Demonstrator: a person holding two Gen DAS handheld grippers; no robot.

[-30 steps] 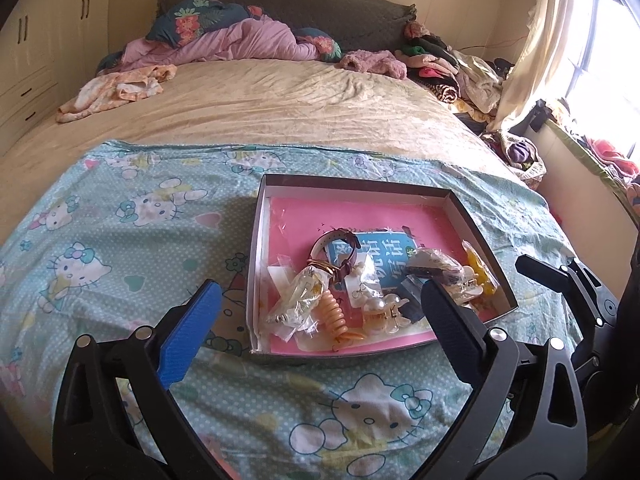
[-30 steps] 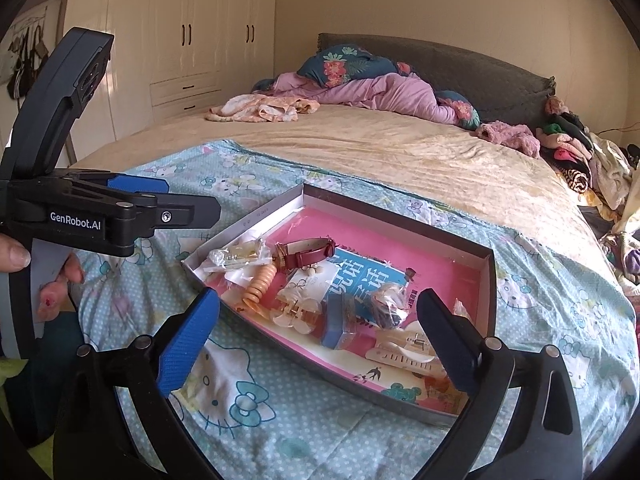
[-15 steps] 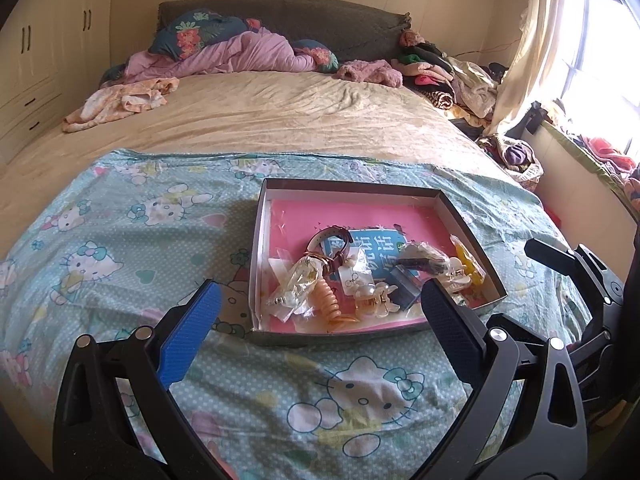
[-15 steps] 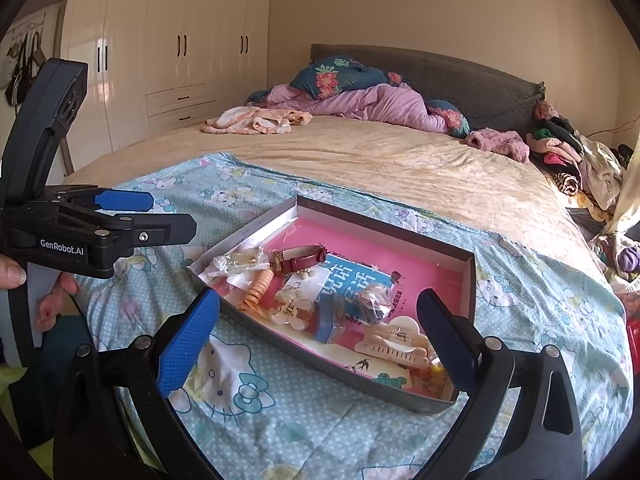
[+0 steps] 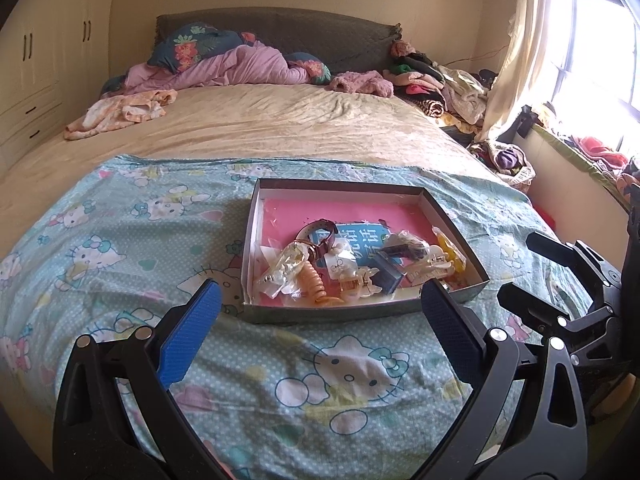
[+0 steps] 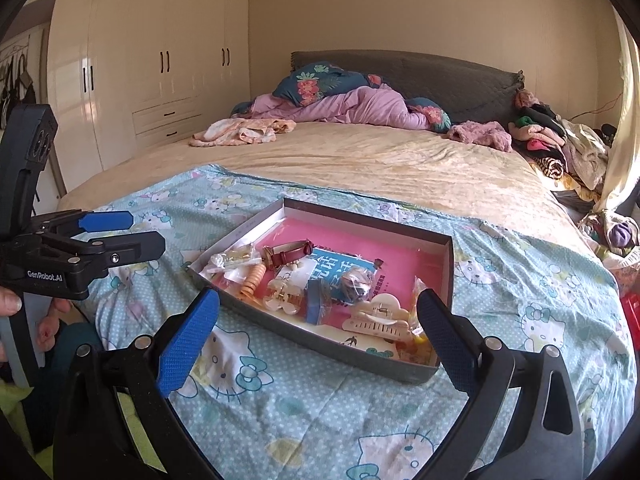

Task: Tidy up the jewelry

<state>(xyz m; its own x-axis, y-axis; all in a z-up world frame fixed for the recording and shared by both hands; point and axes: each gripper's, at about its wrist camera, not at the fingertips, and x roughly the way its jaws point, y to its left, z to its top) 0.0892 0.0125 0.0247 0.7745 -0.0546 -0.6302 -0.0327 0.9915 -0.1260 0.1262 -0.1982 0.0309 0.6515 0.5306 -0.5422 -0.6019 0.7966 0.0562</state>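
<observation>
Your left gripper (image 5: 320, 304) is spread wide and holds nothing; it hangs above the patterned sheet (image 5: 120, 240), just before the near wall of the tray (image 5: 332, 314). Your right gripper (image 6: 318, 308) is also wide and empty, with its fingers in front of the tray's near corner. Neither gripper touches anything.

The jewelry lies in one shallow tray with a pink floor (it sits on the sheet at the foot of the bed (image 5: 280, 120)). Most pieces are crowded at the near side. You can count one watch (image 6: 290, 252) with a dark red strap, one orange spiral hair tie (image 6: 252, 280), one cream claw clip (image 6: 378, 318) and one blue card (image 6: 340, 270) under them. Several small clear bags are mixed in; their number I cannot tell.

Nothing stands between your grippers and the tray.
</observation>
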